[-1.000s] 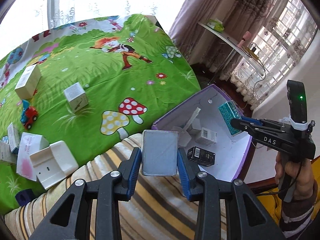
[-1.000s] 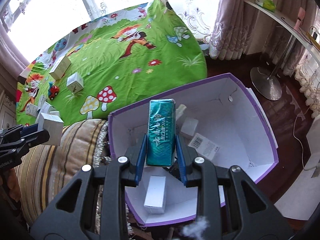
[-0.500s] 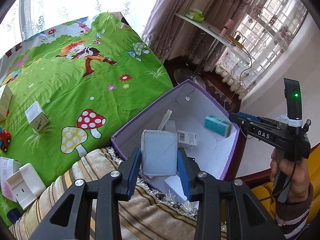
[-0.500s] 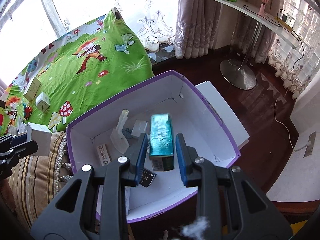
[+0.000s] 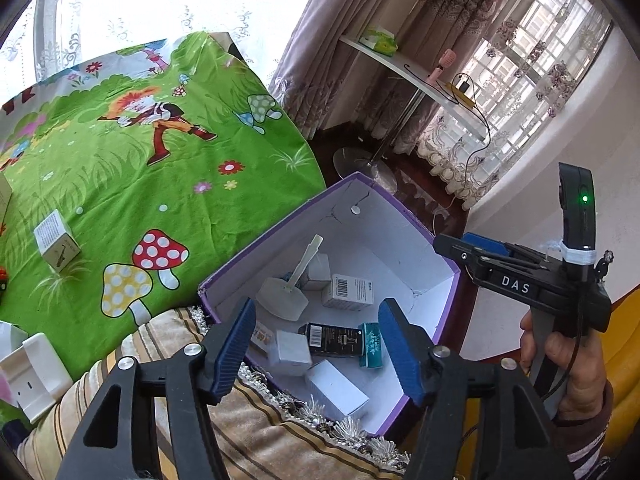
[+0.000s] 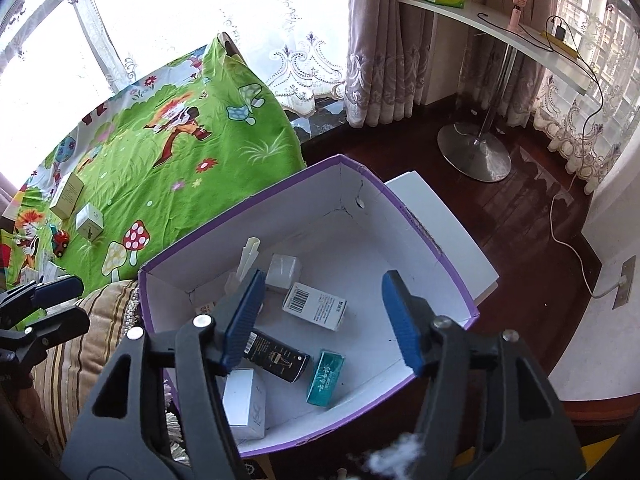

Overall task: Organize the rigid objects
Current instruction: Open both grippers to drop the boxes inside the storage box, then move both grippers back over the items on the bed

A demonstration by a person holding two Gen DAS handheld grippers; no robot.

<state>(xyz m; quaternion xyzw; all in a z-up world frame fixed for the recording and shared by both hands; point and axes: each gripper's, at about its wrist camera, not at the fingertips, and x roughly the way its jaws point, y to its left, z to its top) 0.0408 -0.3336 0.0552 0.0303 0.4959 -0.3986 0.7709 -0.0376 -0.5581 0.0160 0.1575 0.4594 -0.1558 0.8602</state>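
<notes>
Boxes left on the green cloth (image 5: 120,168), such as the small box (image 5: 57,246), sit well apart from the purple bin (image 5: 450,276), so I judge the long carry risks a slipped grip or a knock against the bin rim. Both the left gripper (image 5: 318,346) and the right gripper (image 6: 322,318) hover over the bin with fingers spread wide, released and touching nothing; the teal box (image 6: 326,378) and black box (image 6: 276,356) lie inside.
</notes>
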